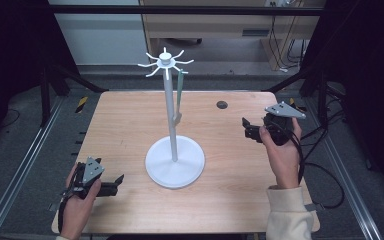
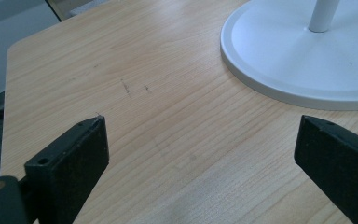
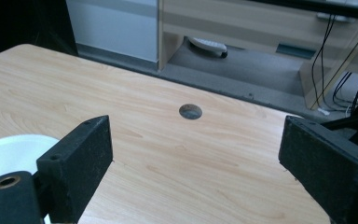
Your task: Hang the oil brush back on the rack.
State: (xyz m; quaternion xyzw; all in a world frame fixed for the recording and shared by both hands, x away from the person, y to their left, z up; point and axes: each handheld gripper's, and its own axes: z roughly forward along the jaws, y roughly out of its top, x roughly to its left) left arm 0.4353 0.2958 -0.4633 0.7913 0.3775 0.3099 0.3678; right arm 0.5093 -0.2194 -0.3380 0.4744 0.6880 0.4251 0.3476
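A white metal stand with hooked arms [image 1: 169, 100] rises mid-bench, a slim green-handled utensil [image 1: 179, 95] hanging from its right arm. The left gripper [image 1: 117, 182], near left, and right gripper [image 1: 246, 127], far right, both rest spread and empty on the wooden bench [image 1: 130, 120]; hanging looks finished.

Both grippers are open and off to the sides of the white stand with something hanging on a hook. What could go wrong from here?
The green utensil hangs from one thin hook of the tall stand; a sideways knock from the right gripper could swing it off. The pole is tall over its round base, so a high pull might tip it. The left gripper sits near the table front edge, far from the utensil.
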